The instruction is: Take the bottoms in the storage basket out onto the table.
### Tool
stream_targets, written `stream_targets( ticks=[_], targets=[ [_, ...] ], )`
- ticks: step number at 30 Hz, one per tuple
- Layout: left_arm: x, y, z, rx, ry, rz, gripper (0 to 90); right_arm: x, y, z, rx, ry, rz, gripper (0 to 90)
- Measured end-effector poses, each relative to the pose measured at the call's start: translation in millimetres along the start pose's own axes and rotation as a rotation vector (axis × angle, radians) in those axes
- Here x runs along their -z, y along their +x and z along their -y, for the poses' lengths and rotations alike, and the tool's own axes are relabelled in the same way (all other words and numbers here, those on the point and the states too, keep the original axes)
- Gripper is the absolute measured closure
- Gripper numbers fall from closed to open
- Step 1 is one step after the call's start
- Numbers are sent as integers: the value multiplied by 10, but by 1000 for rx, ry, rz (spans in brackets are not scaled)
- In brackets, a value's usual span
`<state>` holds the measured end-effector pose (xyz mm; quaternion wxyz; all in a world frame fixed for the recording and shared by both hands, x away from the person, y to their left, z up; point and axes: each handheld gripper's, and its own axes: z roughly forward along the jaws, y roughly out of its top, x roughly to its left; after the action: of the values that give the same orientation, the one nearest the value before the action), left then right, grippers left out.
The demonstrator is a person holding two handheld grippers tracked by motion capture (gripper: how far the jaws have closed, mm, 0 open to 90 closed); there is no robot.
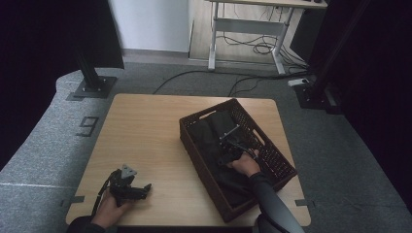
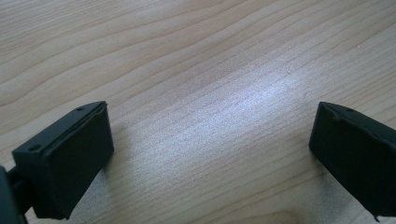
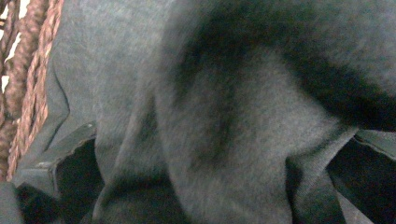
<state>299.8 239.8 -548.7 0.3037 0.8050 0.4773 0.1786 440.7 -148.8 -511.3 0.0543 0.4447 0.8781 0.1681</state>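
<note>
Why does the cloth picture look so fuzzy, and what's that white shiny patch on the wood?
Right gripper view: the dark grey soft cloth sits too close, so it blurs. Left gripper view: light glares pale off the light wooden table, jaws casting soft shadows. High view: dim overall.

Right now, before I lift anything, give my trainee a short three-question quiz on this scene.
1. True or false: the left gripper holds cloth.
2. Where does the dark cloth lie: A) on the bare table, B) in the basket, C) on the floor?
3. What lies between the right gripper jaws?

Key: 1. False; its jaws stand apart over the table. 2. B. 3. A fold of the cloth.
</note>
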Motion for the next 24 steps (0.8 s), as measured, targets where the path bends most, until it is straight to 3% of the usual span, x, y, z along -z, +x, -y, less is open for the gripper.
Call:
stream_targets(
  ticks=[2, 8, 9, 10, 11, 13, 14, 15, 16, 20, 24],
  targets=[
    [0, -1, 0, 0, 0, 0, 0, -15, -11, -3, -20, -5, -4, 0],
    [1, -1, 1, 0, 1, 0, 0, -33, 10, -6, -1, 8, 20, 9],
    [1, -1, 1, 0, 1, 0, 0, -32, 20, -10, 9, 15, 33, 50],
    [1, -1, 1, 0, 1, 0, 0, 3, 26, -24, 13, 23, 34, 160],
    [1, -1, 1, 0, 1, 0, 0, 3, 26, -24, 13, 23, 34, 160],
    [1, -1, 1, 0, 1, 0, 0, 44, 37, -31, 16, 23, 29, 323],
    [1, -1, 1, 0, 1, 0, 0, 44, 37, -31, 16, 23, 29, 323],
    [1, -1, 1, 0, 1, 0, 0, 76, 38, -31, 8, 18, 20, 452],
    [1, -1, 1, 0, 0, 0, 0, 92, 36, -32, 0, 17, 16, 503],
    [1, -1, 0, 0, 1, 0, 0, 139, 26, -28, 21, 12, -1, 599],
    [1, 0, 0, 0, 1, 0, 0, 185, 24, -26, 29, -9, -15, 633]
  ],
)
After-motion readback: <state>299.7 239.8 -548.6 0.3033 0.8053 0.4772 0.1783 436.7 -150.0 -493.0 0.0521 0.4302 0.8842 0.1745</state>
